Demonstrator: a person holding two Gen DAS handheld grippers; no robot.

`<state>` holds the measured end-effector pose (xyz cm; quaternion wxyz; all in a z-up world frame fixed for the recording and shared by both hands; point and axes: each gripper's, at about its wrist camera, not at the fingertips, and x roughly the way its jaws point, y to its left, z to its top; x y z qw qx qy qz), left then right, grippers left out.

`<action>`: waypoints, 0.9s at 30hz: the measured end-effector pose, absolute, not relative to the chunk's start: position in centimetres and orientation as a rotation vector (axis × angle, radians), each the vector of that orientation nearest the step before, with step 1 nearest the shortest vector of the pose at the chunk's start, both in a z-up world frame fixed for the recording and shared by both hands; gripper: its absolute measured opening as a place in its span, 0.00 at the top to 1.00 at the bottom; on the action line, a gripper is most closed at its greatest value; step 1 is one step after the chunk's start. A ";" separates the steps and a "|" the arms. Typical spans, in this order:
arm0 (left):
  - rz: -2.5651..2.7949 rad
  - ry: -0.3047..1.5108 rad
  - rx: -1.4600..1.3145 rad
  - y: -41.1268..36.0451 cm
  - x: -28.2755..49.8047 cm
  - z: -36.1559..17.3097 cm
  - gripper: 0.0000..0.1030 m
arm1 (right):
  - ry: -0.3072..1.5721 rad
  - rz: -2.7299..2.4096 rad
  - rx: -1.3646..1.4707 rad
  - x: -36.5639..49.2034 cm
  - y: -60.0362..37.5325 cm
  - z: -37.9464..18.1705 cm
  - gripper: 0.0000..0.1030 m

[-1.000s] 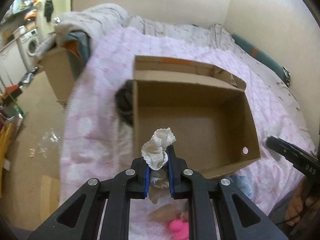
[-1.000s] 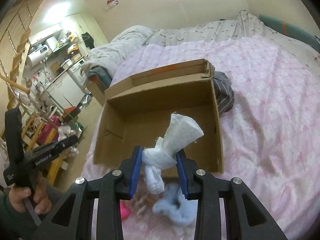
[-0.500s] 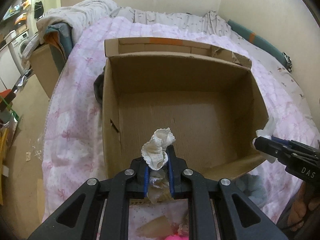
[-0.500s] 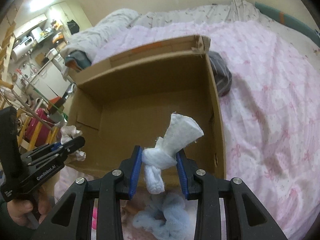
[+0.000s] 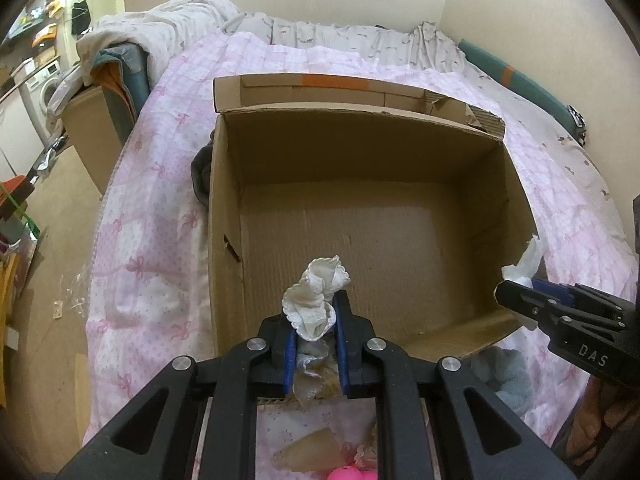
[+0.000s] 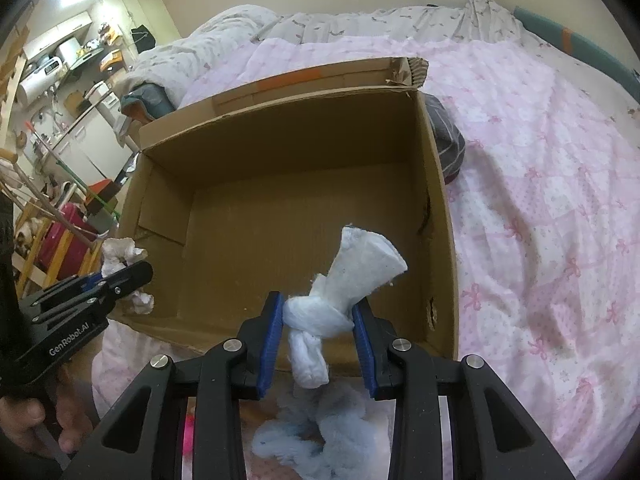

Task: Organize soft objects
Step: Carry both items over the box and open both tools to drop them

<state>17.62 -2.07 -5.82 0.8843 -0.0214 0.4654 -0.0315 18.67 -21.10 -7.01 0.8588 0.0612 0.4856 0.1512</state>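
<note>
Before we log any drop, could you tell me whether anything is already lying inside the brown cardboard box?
No, the brown cardboard box shows only its bare floor in the left wrist view.

**2 wrist cams, same box from opposite near corners**

Left wrist cam sits just behind its own fingers at 6 o'clock, looking forward and down into the open cardboard box, close up, bed beyond at 12. Right wrist cam does the same from the box's other near corner. Both share the box and pink bedspread, and each catches the other gripper at its frame edge.
</note>
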 end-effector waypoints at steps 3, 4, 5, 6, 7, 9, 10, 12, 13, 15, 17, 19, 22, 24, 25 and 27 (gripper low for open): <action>-0.059 0.964 -0.045 -2.0 17.5 -5.7 0.86 | 1.024 0.311 0.117 18.7 -20.9 -7.1 0.65; -0.058 0.963 -0.048 -1.9 17.5 -5.6 0.86 | 1.022 0.313 0.110 18.7 -20.7 -7.1 0.65; -0.058 0.964 -0.050 -1.9 17.4 -5.6 0.86 | 1.021 0.315 0.106 18.7 -20.6 -7.0 0.65; -0.058 0.966 -0.051 -1.9 17.4 -5.7 0.86 | 1.020 0.316 0.101 18.6 -20.5 -7.0 0.65; -0.057 0.966 -0.051 -1.9 17.4 -5.7 0.86 | 1.021 0.319 0.098 18.6 -20.5 -7.0 0.65; -0.053 0.968 -0.040 -2.0 17.4 -5.7 0.83 | 1.020 0.323 0.099 18.6 -20.4 -7.0 0.65; -0.054 0.967 -0.031 -2.1 17.4 -5.8 0.83 | 1.018 0.321 0.097 18.6 -20.4 -7.0 0.65; -0.053 0.962 -0.022 -2.2 17.3 -5.7 0.83 | 1.015 0.317 0.097 18.6 -20.4 -7.1 0.65; -0.055 0.960 -0.021 -2.3 17.3 -5.7 0.83 | 1.015 0.317 0.101 18.6 -20.5 -7.1 0.65; -0.058 0.961 -0.020 -2.3 17.2 -5.7 0.82 | 1.014 0.315 0.106 18.6 -20.6 -7.1 0.65; -0.057 0.961 -0.016 -2.3 17.2 -5.8 0.81 | 1.015 0.319 0.116 18.7 -20.6 -7.1 0.65; -0.054 0.959 -0.009 -2.4 17.2 -5.7 0.78 | 1.015 0.322 0.118 18.7 -20.7 -7.0 0.58; -0.047 0.944 0.000 -2.5 17.1 -5.4 0.60 | 1.006 0.341 0.150 18.6 -21.0 -6.7 0.34; -0.030 0.916 0.009 -2.4 16.9 -5.0 0.33 | 0.986 0.349 0.155 18.4 -21.1 -6.3 0.27; -0.019 0.894 0.013 -2.4 16.8 -4.7 0.31 | 0.980 0.356 0.158 18.4 -21.1 -6.2 0.25; -0.020 0.870 0.011 -2.3 16.6 -4.2 0.30 | 0.979 0.366 0.171 18.4 -21.2 -6.0 0.19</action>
